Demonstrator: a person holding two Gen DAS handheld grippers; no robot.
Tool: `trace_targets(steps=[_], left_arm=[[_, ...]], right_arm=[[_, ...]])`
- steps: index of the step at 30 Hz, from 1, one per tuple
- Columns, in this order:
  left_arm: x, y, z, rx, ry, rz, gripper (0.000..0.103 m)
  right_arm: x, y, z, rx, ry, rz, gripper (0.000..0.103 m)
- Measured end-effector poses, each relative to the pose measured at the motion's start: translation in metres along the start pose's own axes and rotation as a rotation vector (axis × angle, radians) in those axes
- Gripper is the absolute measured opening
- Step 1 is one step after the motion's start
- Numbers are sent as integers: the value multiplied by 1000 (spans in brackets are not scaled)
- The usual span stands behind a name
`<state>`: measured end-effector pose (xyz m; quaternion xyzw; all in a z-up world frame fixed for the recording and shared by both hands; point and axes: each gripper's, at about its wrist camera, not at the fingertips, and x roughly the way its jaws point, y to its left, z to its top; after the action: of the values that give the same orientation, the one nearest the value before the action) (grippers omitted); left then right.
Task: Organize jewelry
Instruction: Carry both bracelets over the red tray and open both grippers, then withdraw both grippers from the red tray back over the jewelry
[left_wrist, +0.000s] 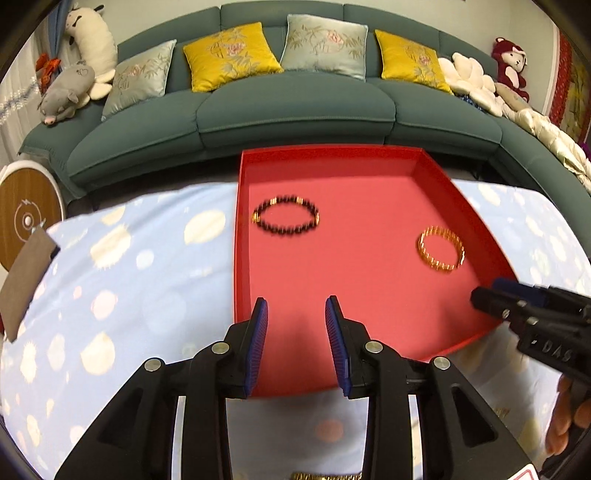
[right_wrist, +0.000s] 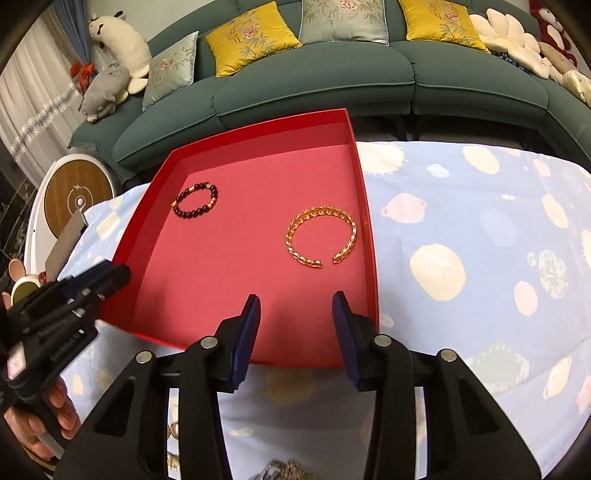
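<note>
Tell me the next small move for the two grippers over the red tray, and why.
Probably lower the left gripper toward the gold chain piece on the blue patterned cloth just below it. Both the left and the right gripper stand open with nothing between the pads, the dark beaded bracelet and gold open cuff bangle already lie in the shallow red tray, and jewelry shows at the near edge.

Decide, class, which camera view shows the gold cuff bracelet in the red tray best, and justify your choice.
The right wrist view: the gold cuff bracelet lies sharp and near the middle, its chain pattern and open gap plain. In the left wrist view the same bracelet is smaller, blurred and off to the right, with the gap not visible.
</note>
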<state>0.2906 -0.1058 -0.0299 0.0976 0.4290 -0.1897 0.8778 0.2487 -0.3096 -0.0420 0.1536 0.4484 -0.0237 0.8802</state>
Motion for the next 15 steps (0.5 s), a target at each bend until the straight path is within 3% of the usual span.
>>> trace_targets(steps=[9, 15], left_arm=[[4, 6, -12, 7, 15, 25, 31], [-26, 22, -22, -92, -25, -6, 32]], right_arm=[[-8, 13, -14, -22, -6, -33, 38], [-60, 17, -36, -21, -119, -28, 40]])
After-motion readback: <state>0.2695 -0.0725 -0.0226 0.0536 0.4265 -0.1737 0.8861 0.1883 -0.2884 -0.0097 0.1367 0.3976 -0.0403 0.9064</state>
